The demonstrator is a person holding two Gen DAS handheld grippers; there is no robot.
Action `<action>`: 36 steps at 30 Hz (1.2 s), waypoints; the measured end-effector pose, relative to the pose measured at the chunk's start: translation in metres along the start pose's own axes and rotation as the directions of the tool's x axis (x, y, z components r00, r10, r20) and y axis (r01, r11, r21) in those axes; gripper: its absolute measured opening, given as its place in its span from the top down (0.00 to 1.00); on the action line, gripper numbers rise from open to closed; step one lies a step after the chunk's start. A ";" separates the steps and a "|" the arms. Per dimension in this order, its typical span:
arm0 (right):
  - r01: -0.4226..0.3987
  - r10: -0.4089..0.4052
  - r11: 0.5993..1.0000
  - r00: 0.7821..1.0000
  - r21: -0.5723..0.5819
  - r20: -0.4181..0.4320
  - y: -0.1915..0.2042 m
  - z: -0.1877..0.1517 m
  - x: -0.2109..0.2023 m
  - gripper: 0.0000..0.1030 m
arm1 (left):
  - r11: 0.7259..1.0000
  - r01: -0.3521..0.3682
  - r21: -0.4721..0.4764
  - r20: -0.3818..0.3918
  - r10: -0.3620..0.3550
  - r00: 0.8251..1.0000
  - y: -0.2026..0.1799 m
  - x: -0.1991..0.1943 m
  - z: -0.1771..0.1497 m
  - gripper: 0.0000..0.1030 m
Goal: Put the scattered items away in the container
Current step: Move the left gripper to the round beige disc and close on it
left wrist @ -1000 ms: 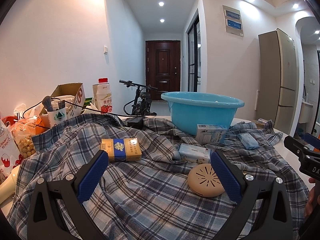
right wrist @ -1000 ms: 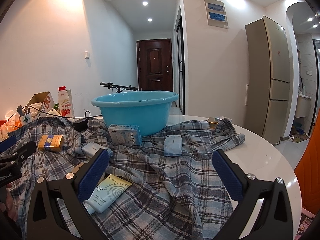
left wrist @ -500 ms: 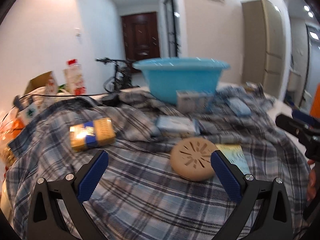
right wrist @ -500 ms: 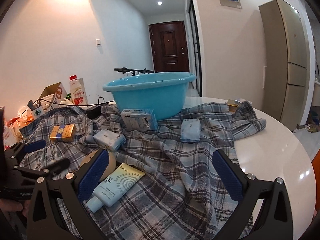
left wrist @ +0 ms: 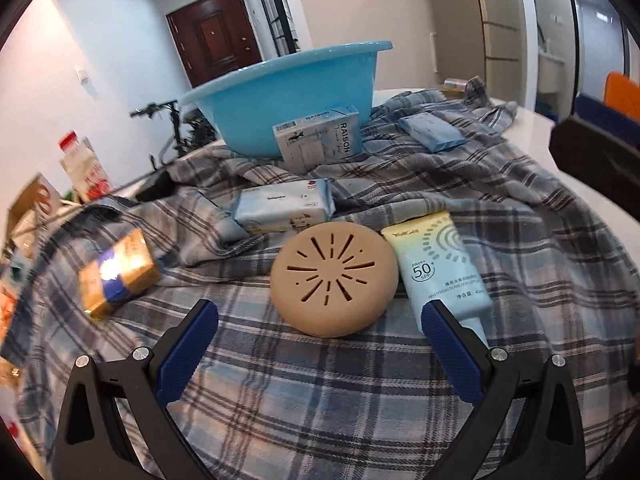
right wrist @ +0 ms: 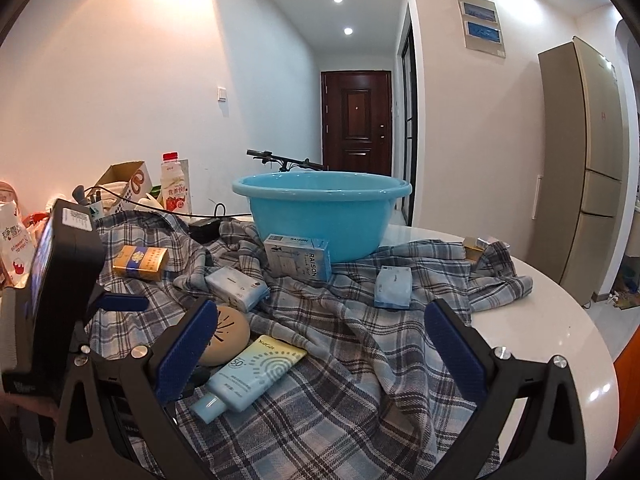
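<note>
1. On a round white surface point(right wrist: 560, 320) draped with a plaid shirt point(left wrist: 320, 400), the left tool point(left wrist: 320, 330) hovers low, fingers spread wide and empty, lined up on a tan slotted disc point(left wrist: 334, 278) that lies just ahead of its tips.

2. Beside the disc, touching its right edge, lies a sunscreen tube point(left wrist: 442, 268); behind it sit a wipes pack point(left wrist: 286, 206), a Raison box point(left wrist: 318, 138) propped against the blue basin point(left wrist: 288, 92), and a small tissue pack point(left wrist: 430, 132) off to the right. A gold box point(left wrist: 116, 276) rests apart on the left.

3. The basin, the likely container, stands at the far side of the shirt, its inside hidden from both cameras; every scattered item seen is outside it.

4. The right tool point(right wrist: 320, 330) waits higher and further back, fingers also wide and holding nothing, aimed over bare plaid between the tube point(right wrist: 250, 372) and the tissue pack point(right wrist: 394, 286). Judged from the poses, it stands by while the left one takes the first pick.

5. Compared with a second ago, the left tool has dropped and tilted downward and moved closer: the disc, then partly hidden by its right finger, now sits between the fingers, and the tube has come into its view. The right tool has shifted little, and the items lie as they did.
</note>
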State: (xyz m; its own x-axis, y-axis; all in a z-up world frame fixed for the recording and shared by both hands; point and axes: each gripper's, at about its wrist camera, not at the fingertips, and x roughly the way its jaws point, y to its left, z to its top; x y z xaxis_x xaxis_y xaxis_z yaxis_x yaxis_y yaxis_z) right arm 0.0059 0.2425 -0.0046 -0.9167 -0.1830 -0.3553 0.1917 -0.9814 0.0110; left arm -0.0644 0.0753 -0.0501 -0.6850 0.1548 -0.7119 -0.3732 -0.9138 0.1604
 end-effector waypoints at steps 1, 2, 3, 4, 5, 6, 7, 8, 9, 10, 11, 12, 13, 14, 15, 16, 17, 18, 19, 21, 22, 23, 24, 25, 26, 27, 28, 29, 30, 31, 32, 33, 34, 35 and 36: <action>-0.002 0.002 1.000 1.000 0.002 0.001 0.000 0.000 0.000 0.00 | 0.999 0.024 -0.020 -0.012 -0.024 1.000 0.004 0.003 0.000 0.00; -0.003 0.003 1.000 1.000 0.002 0.001 -0.001 0.000 0.000 0.00 | 0.998 0.045 -0.038 -0.026 -0.046 0.999 0.009 0.006 0.001 0.00; -0.005 0.005 1.000 1.000 0.002 0.002 -0.001 0.000 0.000 0.00 | 0.997 0.059 -0.047 -0.036 -0.060 0.998 0.011 0.008 0.002 0.00; -0.007 0.007 1.000 1.000 0.001 0.001 0.000 0.000 0.000 0.00 | 0.997 0.056 -0.045 -0.043 -0.058 0.997 0.013 0.011 0.002 0.00; -0.009 0.009 1.000 1.000 -0.001 0.000 0.000 0.000 0.000 0.00 | 0.999 0.040 -0.033 -0.051 -0.041 0.998 0.014 0.014 0.004 0.00; -0.010 0.010 1.000 1.000 -0.001 -0.001 0.000 0.000 0.000 0.00 | 1.000 0.022 -0.016 -0.052 -0.022 0.998 0.013 0.015 0.005 0.00; -0.010 0.010 1.000 1.000 -0.001 0.000 0.000 0.000 0.000 0.00 | 1.000 0.011 0.001 -0.046 -0.011 0.999 0.013 0.015 0.007 0.00; -0.010 0.010 1.000 1.000 0.000 0.000 0.000 0.000 0.000 0.00 | 1.000 0.013 0.011 -0.040 -0.013 0.999 0.012 0.015 0.009 0.00; -0.010 0.010 1.000 1.000 0.001 0.000 0.000 0.000 0.000 0.00 | 1.000 0.023 0.016 -0.037 -0.022 0.999 0.012 0.016 0.011 0.00; -0.010 0.010 1.000 1.000 0.001 -0.001 0.000 0.000 0.000 0.00 | 0.999 0.042 0.017 -0.037 -0.041 0.998 0.012 0.017 0.015 0.00; -0.010 0.010 1.000 1.000 0.001 -0.003 0.000 0.000 0.000 0.00 | 0.998 0.060 0.018 -0.039 -0.059 0.997 0.012 0.018 0.018 0.00; -0.010 0.010 1.000 1.000 0.002 -0.003 0.000 0.000 0.000 0.00 | 0.997 0.071 0.023 -0.045 -0.070 0.997 0.012 0.020 0.020 0.00; -0.009 0.009 1.000 1.000 0.003 -0.003 0.000 0.000 0.000 0.00 | 0.996 0.079 0.030 -0.054 -0.077 0.996 0.011 0.025 0.022 0.00; -0.008 0.008 1.000 1.000 0.004 -0.003 0.000 0.000 0.000 0.00 | 0.996 0.077 0.034 -0.062 -0.075 0.995 0.010 0.029 0.024 0.00; -0.006 0.006 1.000 1.000 0.006 -0.002 0.000 0.000 0.000 0.00 | 0.997 0.074 0.032 -0.065 -0.071 0.995 0.011 0.033 0.024 0.00; -0.005 0.005 1.000 1.000 0.007 0.000 -0.001 0.000 0.000 0.00 | 0.996 0.082 0.024 -0.069 -0.080 0.994 0.013 0.036 0.024 0.00; -0.003 0.003 1.000 1.000 0.009 0.001 -0.001 0.000 -0.001 0.00 | 0.995 0.102 0.006 -0.076 -0.101 0.992 0.016 0.041 0.024 0.00; -0.001 0.001 1.000 1.000 0.010 0.002 -0.001 0.000 -0.001 0.00 | 0.993 0.118 -0.013 -0.085 -0.119 0.989 0.018 0.044 0.024 0.00; 0.001 -0.001 1.000 1.000 0.011 0.001 -0.001 0.000 -0.001 0.00 | 0.991 0.130 -0.028 -0.097 -0.133 0.986 0.020 0.047 0.024 0.00; 0.001 -0.001 1.000 1.000 0.013 -0.003 -0.002 0.000 0.000 0.00 | 0.989 0.143 -0.043 -0.102 -0.147 0.984 0.022 0.049 0.024 0.00; 0.000 0.000 1.000 1.000 0.015 -0.006 -0.002 0.000 0.001 0.00 | 0.989 0.143 -0.042 -0.104 -0.147 0.984 0.021 0.049 0.024 0.00; 0.000 0.000 1.000 1.000 0.017 -0.008 -0.002 0.000 0.001 0.00 | 0.989 0.141 -0.039 -0.108 -0.144 0.984 0.020 0.050 0.024 0.00; 0.000 0.000 1.000 1.000 0.019 -0.010 -0.002 0.000 0.001 0.00 | 0.990 0.137 -0.035 -0.111 -0.140 0.984 0.019 0.051 0.024 0.00; 0.000 0.000 1.000 1.000 0.021 -0.011 -0.003 0.000 0.001 0.00 | 0.991 0.133 -0.030 -0.116 -0.135 0.984 0.018 0.052 0.024 0.00; 0.001 0.000 1.000 1.000 0.023 -0.012 -0.003 0.000 0.001 0.00 | 0.992 0.127 -0.024 -0.120 -0.129 0.984 0.016 0.052 0.023 0.01; 0.001 -0.001 1.000 1.000 0.025 -0.012 -0.004 0.000 0.001 0.00 | 0.991 0.129 -0.021 -0.118 -0.131 0.984 0.016 0.052 0.023 0.03; 0.002 -0.001 1.000 1.000 0.026 -0.013 -0.004 0.000 0.001 0.00 | 0.990 0.138 -0.018 -0.113 -0.139 0.984 0.015 0.051 0.023 0.07; 0.002 -0.002 1.000 1.000 0.028 -0.012 -0.004 0.000 0.001 0.00 | 0.990 0.143 -0.012 -0.109 -0.143 0.984 0.014 0.050 0.023 0.10; 0.003 -0.003 1.000 1.000 0.028 -0.012 -0.004 0.000 0.001 0.00 | 0.990 0.143 -0.005 -0.105 -0.142 0.984 0.013 0.049 0.023 0.11; 0.003 -0.003 1.000 1.000 0.028 -0.012 -0.004 -0.001 0.001 0.00 | 0.990 0.139 0.003 -0.100 -0.138 0.985 0.012 0.048 0.023 0.13; 0.004 -0.004 1.000 1.000 0.028 -0.012 -0.004 -0.001 0.001 0.00 | 0.991 0.135 0.017 -0.094 -0.133 0.987 0.009 0.046 0.023 0.17; 0.004 -0.003 1.000 1.000 0.028 -0.012 -0.004 -0.001 0.001 0.00 | 0.991 0.131 0.027 -0.089 -0.128 0.988 0.008 0.045 0.023 0.18; 0.003 -0.003 1.000 1.000 0.028 -0.012 -0.004 -0.001 0.001 0.00 | 0.992 0.124 0.036 -0.085 -0.121 0.989 0.006 0.044 0.023 0.18; 0.003 -0.003 1.000 1.000 0.029 -0.012 -0.004 -0.001 0.001 0.00 | 0.992 0.120 0.042 -0.083 -0.116 0.990 0.005 0.044 0.023 0.19; 0.004 -0.003 1.000 1.000 0.029 -0.011 -0.005 -0.001 0.001 0.00 | 0.992 0.117 0.046 -0.080 -0.113 0.990 0.005 0.043 0.024 0.20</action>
State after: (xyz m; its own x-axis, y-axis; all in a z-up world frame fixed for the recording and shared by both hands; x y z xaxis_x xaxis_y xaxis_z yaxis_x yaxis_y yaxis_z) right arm 0.0044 0.2468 -0.0057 -0.9132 -0.1792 -0.3660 0.1782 -0.9833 0.0368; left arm -0.1102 0.0866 -0.0637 -0.5858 0.2269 -0.7780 -0.4797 -0.8708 0.1073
